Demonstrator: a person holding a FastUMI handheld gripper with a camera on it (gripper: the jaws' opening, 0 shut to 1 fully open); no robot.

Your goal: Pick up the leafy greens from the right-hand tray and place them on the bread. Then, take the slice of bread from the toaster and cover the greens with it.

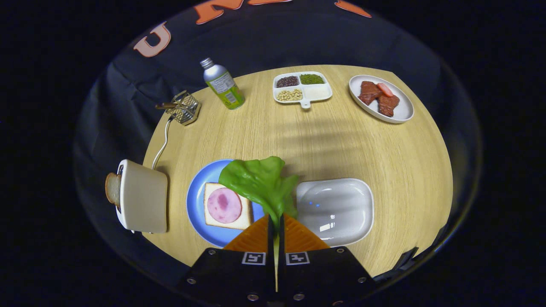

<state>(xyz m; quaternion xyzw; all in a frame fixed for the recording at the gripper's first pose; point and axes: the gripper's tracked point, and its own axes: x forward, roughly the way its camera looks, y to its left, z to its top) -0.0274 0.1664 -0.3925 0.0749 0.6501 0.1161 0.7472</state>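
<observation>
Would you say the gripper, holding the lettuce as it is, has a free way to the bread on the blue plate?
Probably yes. The gripper is shut on the lettuce, which hangs beside the ham-topped bread on the blue plate. Nothing stands between them; the toaster sits beyond the plate's far side.

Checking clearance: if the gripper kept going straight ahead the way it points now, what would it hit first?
Probably bare wooden table. The gripper, shut on the lettuce leaf, aims between the blue plate and white tray; depth is unclear.
</observation>
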